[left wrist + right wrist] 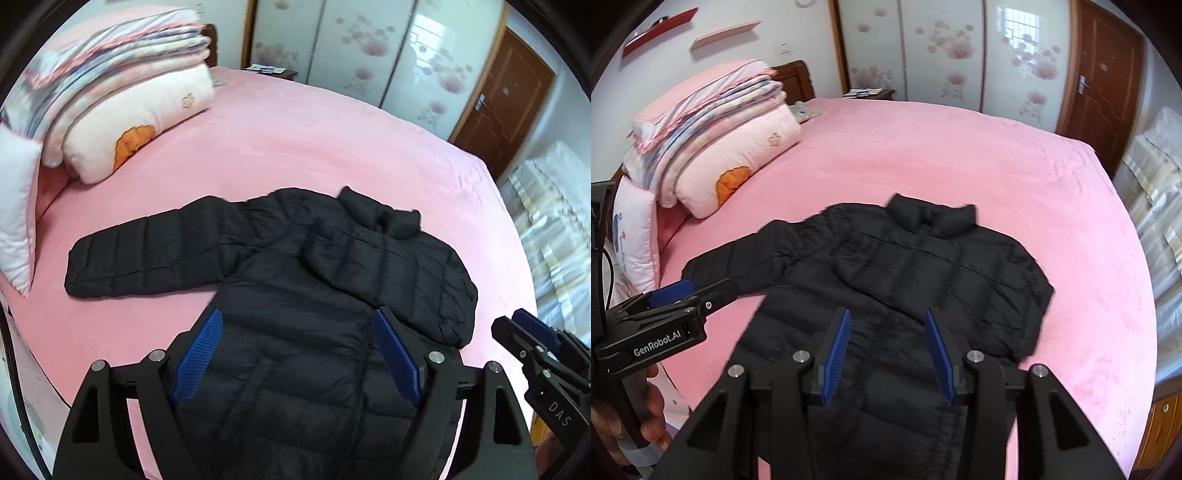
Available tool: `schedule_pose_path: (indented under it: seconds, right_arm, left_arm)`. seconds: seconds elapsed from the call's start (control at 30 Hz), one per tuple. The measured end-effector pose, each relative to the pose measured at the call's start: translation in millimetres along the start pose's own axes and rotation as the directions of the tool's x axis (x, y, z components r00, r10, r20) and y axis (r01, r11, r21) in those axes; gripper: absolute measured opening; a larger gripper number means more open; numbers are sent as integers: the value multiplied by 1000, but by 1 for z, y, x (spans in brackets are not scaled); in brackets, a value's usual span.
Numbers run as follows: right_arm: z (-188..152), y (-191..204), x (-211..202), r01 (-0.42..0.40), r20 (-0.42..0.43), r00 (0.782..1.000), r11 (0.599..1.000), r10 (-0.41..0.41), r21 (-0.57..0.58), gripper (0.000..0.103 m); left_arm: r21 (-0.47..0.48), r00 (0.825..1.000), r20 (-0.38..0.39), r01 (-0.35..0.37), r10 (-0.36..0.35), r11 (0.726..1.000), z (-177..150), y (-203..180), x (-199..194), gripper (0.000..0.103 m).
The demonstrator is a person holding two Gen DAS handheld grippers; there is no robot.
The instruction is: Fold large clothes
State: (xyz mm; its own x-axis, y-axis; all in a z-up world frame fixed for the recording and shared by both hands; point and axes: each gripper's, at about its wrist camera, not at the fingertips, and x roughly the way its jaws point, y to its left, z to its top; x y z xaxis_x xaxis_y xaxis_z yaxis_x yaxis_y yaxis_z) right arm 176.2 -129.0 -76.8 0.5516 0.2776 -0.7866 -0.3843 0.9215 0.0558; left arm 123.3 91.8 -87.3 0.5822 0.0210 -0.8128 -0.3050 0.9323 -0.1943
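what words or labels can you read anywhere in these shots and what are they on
"GenRobot.AI": white print on the side of the left hand-held gripper, seen from the right wrist camera.
"DAS": white letters on the body of the right hand-held gripper, seen from the left wrist camera.
Blue print on the white pillow: too small and blurred to read.
Nothing else is legible.

One black puffer jacket (303, 280) lies on one pink bed (332, 147), with one stack of folded quilts (122, 85) and one white pillow (16, 206) at its head, two grippers, left gripper (299, 354) and right gripper (888, 354), above it, and one brown door (1102, 74) behind.
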Motion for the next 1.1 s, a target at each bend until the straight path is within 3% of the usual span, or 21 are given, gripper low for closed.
schedule_pose_path:
  seconds: [0.2,0.53,0.7,0.77,0.9,1.1]
  right_arm:
    - [23,67,14,-42,14,999,999,42,-17,42]
    - [59,180,89,-98,-37,995,995,97,-33,42]
    - [64,225,130,-121,-70,991,990,116,-70,42]
    - [65,243,147,-129,-94,988,988,121,-86,42]
    - [63,276,176,-151,-129,982,981,136,-118,42]
    - [56,314,205,-182,-185,971,970,151,-160,42]
  left_arm:
    - [-23,1000,-22,12,-12,1000,23,67,6,82]
    - [-113,998,-69,-13,5,993,57,186,38,82]
    - [-227,996,-80,8,-27,974,61,252,61,82]
    - [-304,995,-83,35,-63,952,57,280,72,82]
    - [-478,990,-76,69,-119,876,40,341,99,82]
    - [-679,991,-81,26,-111,733,5,410,142,81]
